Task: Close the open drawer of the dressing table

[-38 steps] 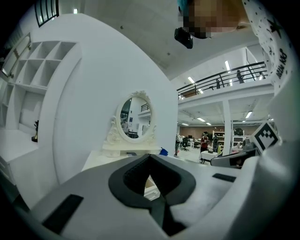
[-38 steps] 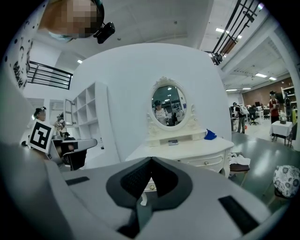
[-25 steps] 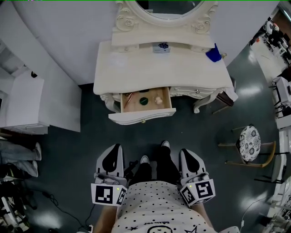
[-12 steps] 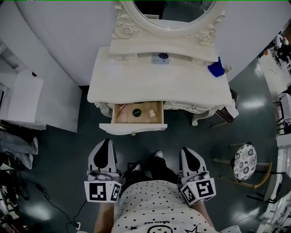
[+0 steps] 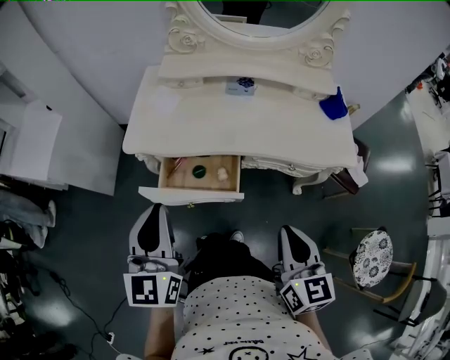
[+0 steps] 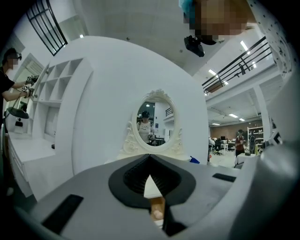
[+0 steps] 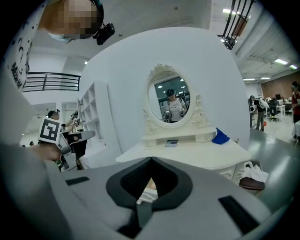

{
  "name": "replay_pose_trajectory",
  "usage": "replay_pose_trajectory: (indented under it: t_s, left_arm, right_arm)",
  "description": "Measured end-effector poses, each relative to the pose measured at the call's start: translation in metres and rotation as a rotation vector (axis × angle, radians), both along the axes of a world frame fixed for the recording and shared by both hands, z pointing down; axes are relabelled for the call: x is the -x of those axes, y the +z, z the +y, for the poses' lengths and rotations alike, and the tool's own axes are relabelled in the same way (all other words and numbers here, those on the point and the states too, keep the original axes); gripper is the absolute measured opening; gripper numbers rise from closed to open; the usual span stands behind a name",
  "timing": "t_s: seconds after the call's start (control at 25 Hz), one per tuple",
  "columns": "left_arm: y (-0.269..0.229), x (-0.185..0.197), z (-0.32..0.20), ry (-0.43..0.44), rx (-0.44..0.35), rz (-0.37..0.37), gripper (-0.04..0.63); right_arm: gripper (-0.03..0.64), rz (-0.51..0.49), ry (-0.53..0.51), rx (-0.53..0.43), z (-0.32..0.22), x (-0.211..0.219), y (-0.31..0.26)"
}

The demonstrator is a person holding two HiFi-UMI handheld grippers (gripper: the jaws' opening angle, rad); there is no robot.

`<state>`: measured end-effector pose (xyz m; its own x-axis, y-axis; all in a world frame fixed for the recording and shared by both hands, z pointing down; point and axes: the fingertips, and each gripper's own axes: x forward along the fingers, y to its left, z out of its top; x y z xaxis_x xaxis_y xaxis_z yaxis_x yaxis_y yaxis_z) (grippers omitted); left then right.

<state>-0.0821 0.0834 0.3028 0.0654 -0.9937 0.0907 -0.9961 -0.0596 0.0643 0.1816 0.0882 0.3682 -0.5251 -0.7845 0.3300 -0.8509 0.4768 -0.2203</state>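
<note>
The white dressing table [image 5: 239, 119] stands ahead with its left drawer [image 5: 199, 176] pulled out. Inside lie a green round thing [image 5: 199, 169], a pale small thing [image 5: 222, 174] and a pinkish stick [image 5: 176, 165]. The drawer's front panel [image 5: 191, 195] faces me. My left gripper [image 5: 150, 209] is shut and empty, its tip just short of that panel's left end. My right gripper [image 5: 290, 230] is also shut and empty, farther right, below the closed drawer. In the left gripper view the drawer [image 6: 157, 206] shows through the notch of the left gripper [image 6: 150, 157].
An oval mirror [image 5: 261, 14] tops the table. A blue thing [image 5: 332, 105] and a small box [image 5: 240, 86] lie on the tabletop. A stool with a patterned seat [image 5: 371, 258] stands at the right, a white cabinet [image 5: 35, 144] at the left.
Both grippers have moved forward toward the dressing table. The drawer front is now much nearer the left gripper's tip. The drawer stays open.
</note>
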Motion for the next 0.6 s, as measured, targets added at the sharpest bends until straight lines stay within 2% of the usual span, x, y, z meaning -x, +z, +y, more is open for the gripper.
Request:
replay_pose_trajectory:
  t_s: [0.44,0.6]
  left_arm:
    - [0.022,0.020,-0.023,-0.052,0.076,-0.036,0.011]
    - [0.039,0.036,-0.038,-0.059,0.133,-0.039,0.011]
  right_arm:
    - [0.008,0.013,0.040,0.018,-0.023,-0.016,0.006]
    - [0.008,0.029,0.067,0.018,-0.042,-0.017,0.002]
